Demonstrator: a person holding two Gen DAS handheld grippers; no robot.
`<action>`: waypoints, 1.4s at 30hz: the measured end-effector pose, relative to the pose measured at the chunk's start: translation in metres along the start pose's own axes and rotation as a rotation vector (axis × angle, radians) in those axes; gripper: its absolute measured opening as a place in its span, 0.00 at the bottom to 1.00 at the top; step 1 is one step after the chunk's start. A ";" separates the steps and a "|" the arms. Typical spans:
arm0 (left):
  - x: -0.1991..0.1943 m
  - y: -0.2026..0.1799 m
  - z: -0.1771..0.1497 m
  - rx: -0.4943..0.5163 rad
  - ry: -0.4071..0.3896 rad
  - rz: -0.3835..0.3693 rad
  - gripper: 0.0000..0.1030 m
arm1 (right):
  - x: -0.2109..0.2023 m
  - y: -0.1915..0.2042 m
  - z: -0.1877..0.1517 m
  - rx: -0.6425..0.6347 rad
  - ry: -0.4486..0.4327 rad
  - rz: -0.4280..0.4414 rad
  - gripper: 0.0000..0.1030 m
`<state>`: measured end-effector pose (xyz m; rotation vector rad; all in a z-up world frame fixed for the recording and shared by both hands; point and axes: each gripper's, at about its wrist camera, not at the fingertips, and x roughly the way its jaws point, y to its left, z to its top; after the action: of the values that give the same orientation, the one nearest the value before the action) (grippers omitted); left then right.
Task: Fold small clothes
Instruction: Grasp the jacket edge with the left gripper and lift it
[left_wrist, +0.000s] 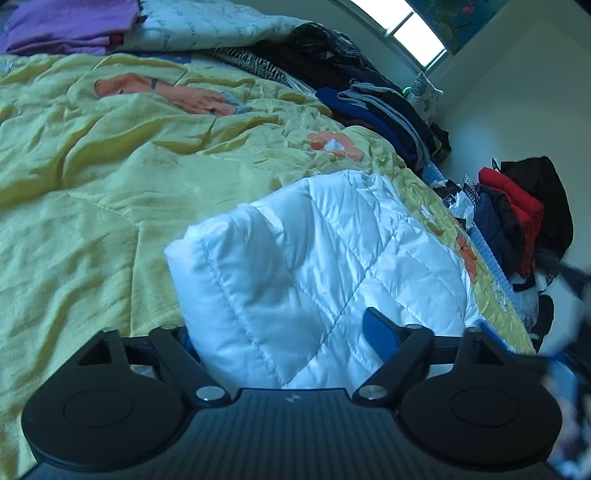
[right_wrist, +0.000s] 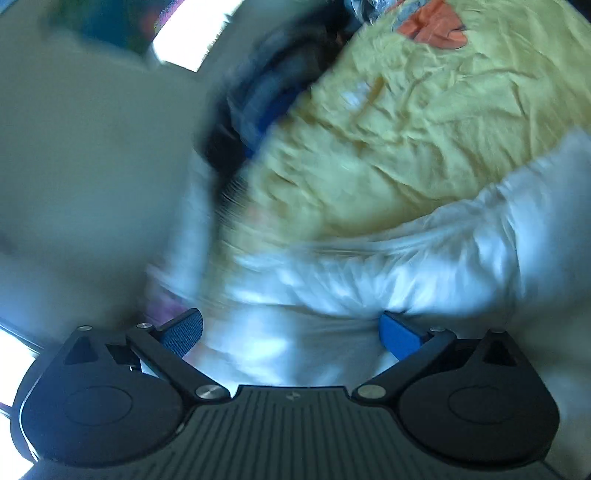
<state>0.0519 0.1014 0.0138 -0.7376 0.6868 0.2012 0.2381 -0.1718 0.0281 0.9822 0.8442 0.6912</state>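
On the yellow quilt (left_wrist: 110, 177), near its edge, lies the white quilted jacket (left_wrist: 314, 258), folded over. Your left gripper (left_wrist: 284, 336) straddles its near end, jaws wide, pads not visibly pressing. Your right gripper (right_wrist: 291, 332), blurred, also stands wide with white fabric between its blue pads (right_wrist: 397, 332); grip uncertain.

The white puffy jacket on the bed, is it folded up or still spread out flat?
Folded, at least partly: the white quilted jacket lies on the yellow bedspread as a thick bundle with a rounded doubled-over edge. How many folds, cannot tell.
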 end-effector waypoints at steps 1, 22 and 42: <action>0.001 0.001 0.001 0.002 0.004 0.005 0.65 | -0.016 0.002 -0.006 -0.004 -0.017 0.048 1.00; -0.065 -0.135 -0.017 0.506 -0.236 0.033 0.18 | -0.194 -0.089 -0.076 0.088 -0.202 0.119 1.00; -0.074 -0.273 -0.206 1.398 -0.046 -0.407 0.17 | -0.219 -0.153 -0.085 0.399 -0.317 0.523 0.98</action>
<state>0.0006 -0.2337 0.1016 0.4837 0.4604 -0.6055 0.0733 -0.3754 -0.0734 1.6580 0.4468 0.7930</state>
